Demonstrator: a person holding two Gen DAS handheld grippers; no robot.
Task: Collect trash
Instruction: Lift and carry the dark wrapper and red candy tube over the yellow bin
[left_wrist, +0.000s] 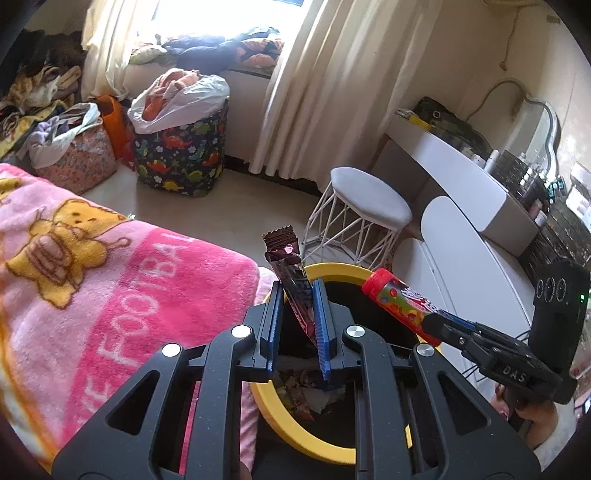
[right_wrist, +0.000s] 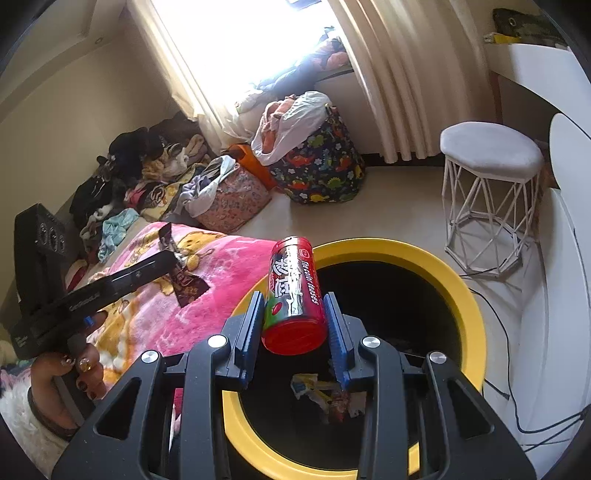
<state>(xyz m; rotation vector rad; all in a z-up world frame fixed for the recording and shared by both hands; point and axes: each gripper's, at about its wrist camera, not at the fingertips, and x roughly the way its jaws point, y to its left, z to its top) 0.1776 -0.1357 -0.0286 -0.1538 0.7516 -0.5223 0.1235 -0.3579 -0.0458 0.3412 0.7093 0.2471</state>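
Left gripper (left_wrist: 297, 295), low centre of its view: clamped tight on a dark brown snack wrapper (left_wrist: 286, 258) standing upright between the blue pads. Right gripper (right_wrist: 293, 301), low centre of its own view: part-way closed around a red candy tube (right_wrist: 293, 295), red cap toward the lens. Both held over the yellow-rimmed black trash bin (right_wrist: 424, 254), scraps of litter (right_wrist: 325, 398) at its bottom. Pink bear-print blanket (left_wrist: 110, 266) at left, just beside the bin. White wire-legged stool (right_wrist: 491, 155) at upper right.
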